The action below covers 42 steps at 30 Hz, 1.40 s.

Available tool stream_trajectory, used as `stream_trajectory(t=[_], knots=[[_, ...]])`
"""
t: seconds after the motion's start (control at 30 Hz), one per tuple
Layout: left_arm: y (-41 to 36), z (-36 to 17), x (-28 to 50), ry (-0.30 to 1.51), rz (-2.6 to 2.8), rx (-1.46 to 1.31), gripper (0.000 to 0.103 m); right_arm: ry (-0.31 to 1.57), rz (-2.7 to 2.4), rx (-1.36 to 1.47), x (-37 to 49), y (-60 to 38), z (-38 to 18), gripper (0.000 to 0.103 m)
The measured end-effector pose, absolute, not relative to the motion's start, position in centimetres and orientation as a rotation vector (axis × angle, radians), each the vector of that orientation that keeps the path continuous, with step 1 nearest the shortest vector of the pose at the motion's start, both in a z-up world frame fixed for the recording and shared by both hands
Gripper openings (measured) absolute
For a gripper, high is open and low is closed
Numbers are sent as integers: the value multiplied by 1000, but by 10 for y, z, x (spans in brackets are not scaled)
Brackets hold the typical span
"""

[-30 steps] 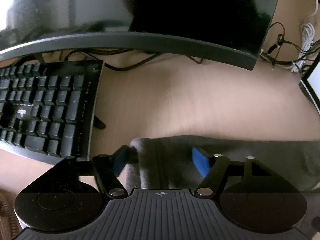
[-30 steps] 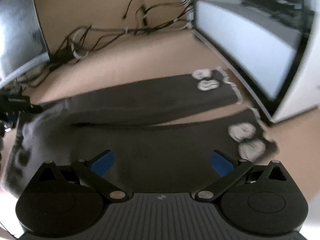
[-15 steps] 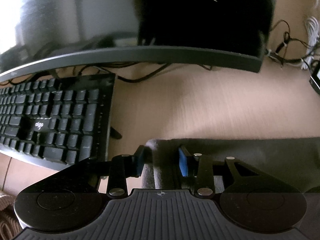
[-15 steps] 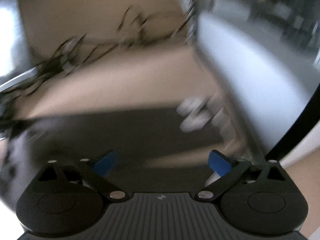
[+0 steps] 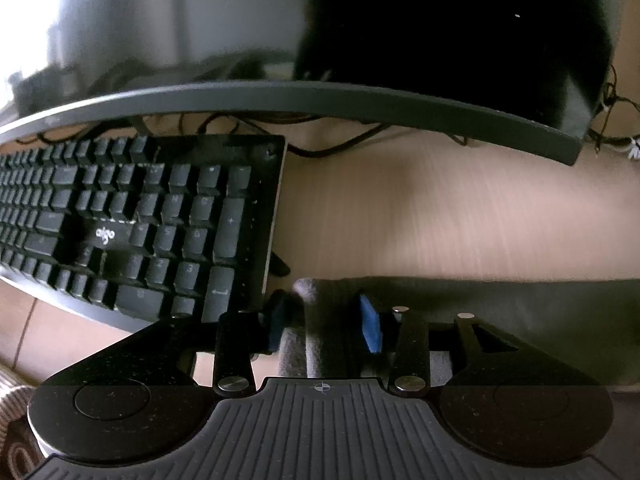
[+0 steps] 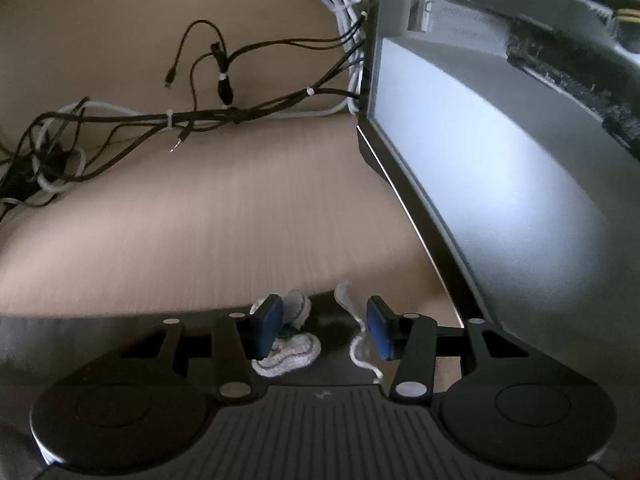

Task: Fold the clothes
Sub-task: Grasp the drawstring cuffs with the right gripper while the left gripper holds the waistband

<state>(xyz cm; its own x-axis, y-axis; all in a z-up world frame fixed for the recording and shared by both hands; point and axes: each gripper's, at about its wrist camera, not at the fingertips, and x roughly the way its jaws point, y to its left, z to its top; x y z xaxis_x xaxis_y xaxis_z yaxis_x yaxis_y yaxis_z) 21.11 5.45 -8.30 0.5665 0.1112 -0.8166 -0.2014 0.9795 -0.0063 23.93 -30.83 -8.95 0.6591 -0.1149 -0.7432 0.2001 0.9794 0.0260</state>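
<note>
A dark grey garment (image 5: 520, 304) lies along the near edge of the wooden desk (image 5: 440, 220). In the left wrist view my left gripper (image 5: 323, 328) is shut on a bunched fold at the garment's left end, which fills the gap between the blue pads. In the right wrist view my right gripper (image 6: 324, 330) has its pads drawn in around the garment's other end (image 6: 336, 330). A white knitted patch (image 6: 296, 354) and a white trim (image 6: 360, 350) sit between the pads. The rest of the cloth (image 6: 60, 336) runs off to the left, partly hidden by the gripper body.
A black keyboard (image 5: 132, 224) lies just left of the left gripper, under a curved monitor (image 5: 320, 96). A bundle of cables (image 6: 200, 116) lies at the back of the desk (image 6: 220, 220). A glass-sided computer case (image 6: 500, 160) stands close on the right.
The left gripper went from open to shut on the garment's fold and shifted right. The right gripper swung to the cuff end and narrowed from wide open around it.
</note>
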Motion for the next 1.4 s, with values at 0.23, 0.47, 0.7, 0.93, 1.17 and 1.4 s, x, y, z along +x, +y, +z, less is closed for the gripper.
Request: stream_trajectory(t=[0.23, 0.47, 0.7, 0.93, 1.17, 1.4], knots=[[57, -81, 213, 956, 175, -131, 46, 816, -184, 208, 249, -319, -86, 61], [59, -80, 212, 960, 172, -156, 47, 846, -201, 237, 259, -323, -96, 55], [55, -75, 213, 954, 171, -147, 39, 845, -115, 191, 261, -317, -93, 14], [52, -35, 194, 839, 122, -146, 33, 746, -41, 150, 250, -309, -47, 5], [46, 1, 105, 719, 40, -136, 33, 700, 30, 97, 155, -313, -10, 5], [60, -45, 32, 881, -23, -125, 36, 892, -147, 66, 70, -344, -49, 5]])
